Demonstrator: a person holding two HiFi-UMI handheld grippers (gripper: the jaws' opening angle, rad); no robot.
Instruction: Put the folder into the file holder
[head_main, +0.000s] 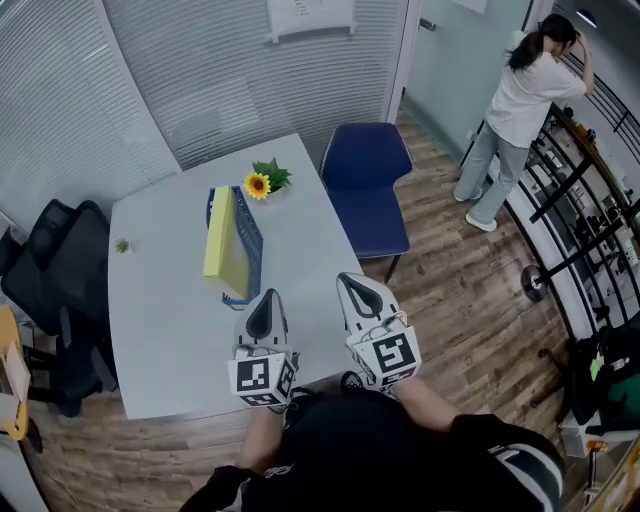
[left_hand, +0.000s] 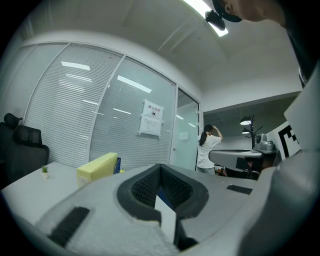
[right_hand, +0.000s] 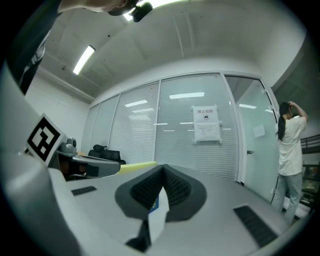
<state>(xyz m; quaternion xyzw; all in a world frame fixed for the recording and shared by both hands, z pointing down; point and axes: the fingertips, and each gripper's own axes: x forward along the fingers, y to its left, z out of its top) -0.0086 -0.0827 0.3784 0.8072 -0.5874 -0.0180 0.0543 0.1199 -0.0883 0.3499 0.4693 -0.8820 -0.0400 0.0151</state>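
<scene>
- The yellow folder (head_main: 220, 233) stands on its edge in the blue file holder (head_main: 250, 240), near the middle of the pale table (head_main: 160, 340). The holder's mesh wall rises along the folder's right side in the head view.
- In the left gripper view the folder (left_hand: 97, 166) shows as a yellow block far across the table, with a strip of the blue holder (left_hand: 118, 165) just beside it.
- The left gripper (head_main: 268, 298) hangs over the near edge of the table, well apart from the holder. Its jaws are pressed together with nothing between them (left_hand: 160, 167).
- The right gripper (head_main: 350, 285) is held just beside the left one, at the table's near corner. Its jaws also meet at the tips and hold nothing (right_hand: 162, 170).
- Both grippers point level toward the far side of the room. Each carries its marker cube at the rear.
- A sunflower (head_main: 258, 184) lies on the table just beyond the holder's far end, and a small green plant (head_main: 122, 245) sits near the table's left edge.
- A blue chair (head_main: 367, 185) stands at the table's right side on the wood floor (head_main: 450, 290), and a black office chair (head_main: 55, 280) stands at the left.
- A person (head_main: 520, 100) stands at the far right with one arm raised to the head, facing away.
- A paper notice (right_hand: 207, 124) hangs on the glass partition (head_main: 210, 70) with blinds behind the table.
</scene>
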